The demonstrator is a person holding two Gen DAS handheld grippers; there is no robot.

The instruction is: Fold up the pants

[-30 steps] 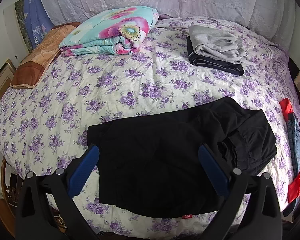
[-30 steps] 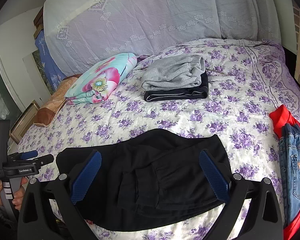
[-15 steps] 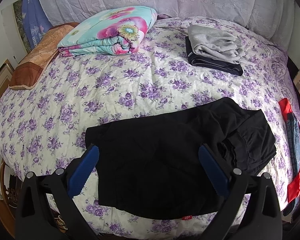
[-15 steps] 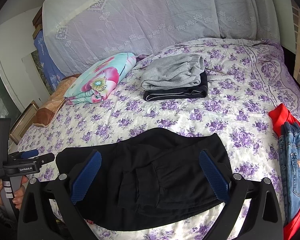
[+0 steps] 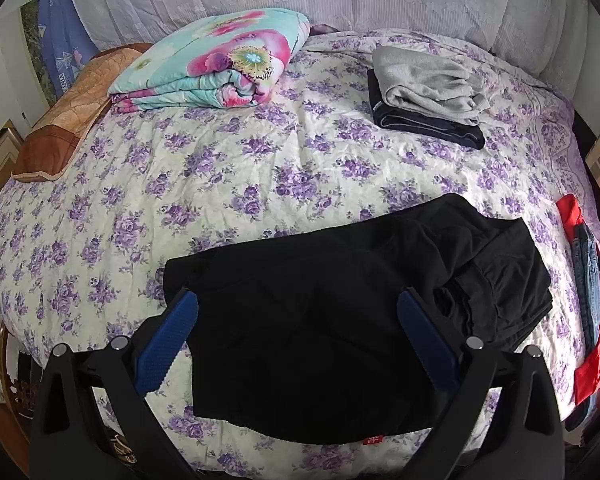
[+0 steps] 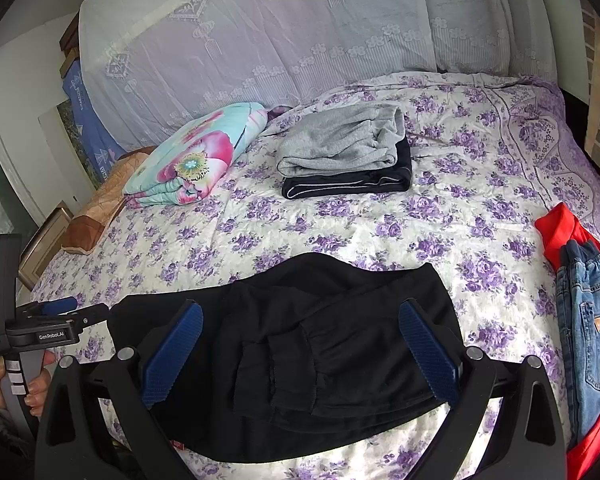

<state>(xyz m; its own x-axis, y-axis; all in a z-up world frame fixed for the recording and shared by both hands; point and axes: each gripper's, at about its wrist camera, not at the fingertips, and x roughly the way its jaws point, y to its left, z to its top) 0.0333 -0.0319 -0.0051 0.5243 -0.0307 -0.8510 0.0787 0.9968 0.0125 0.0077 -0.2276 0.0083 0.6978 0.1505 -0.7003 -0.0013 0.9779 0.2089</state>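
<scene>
The black pants (image 5: pixel 332 320) lay folded on the bed (image 5: pixel 220 184), directly under and ahead of both tongs, their bunched layers toward the right side. The left tongs (image 5: pixel 298 320) were spread wide above the cloth, holding nothing. The right tongs (image 6: pixel 300 328) were likewise spread and empty over the same garment. Beyond them sat a stack of a grey garment (image 6: pixel 340 144) on a dark one (image 6: pixel 348 186). Far right of the tongs lay jeans (image 6: pixel 588 320) on a red garment (image 6: pixel 560 228). A floral quilt (image 5: pixel 216 64) rested far left.
</scene>
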